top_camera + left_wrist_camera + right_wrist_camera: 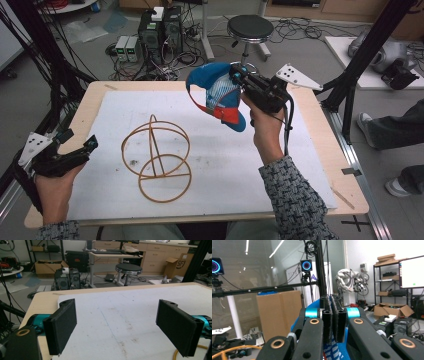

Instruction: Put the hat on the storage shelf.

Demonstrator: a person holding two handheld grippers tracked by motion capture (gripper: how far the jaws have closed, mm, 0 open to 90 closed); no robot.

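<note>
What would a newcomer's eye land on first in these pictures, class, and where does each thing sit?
First, the blue baseball cap with a red brim and white mesh panel, held up above the table's far side in the shut right gripper. Next, the orange wire stand of looped rings, upright on the white sheet near the table's middle. At the left edge, the left gripper rests low, its jaws wide apart and empty.
</note>
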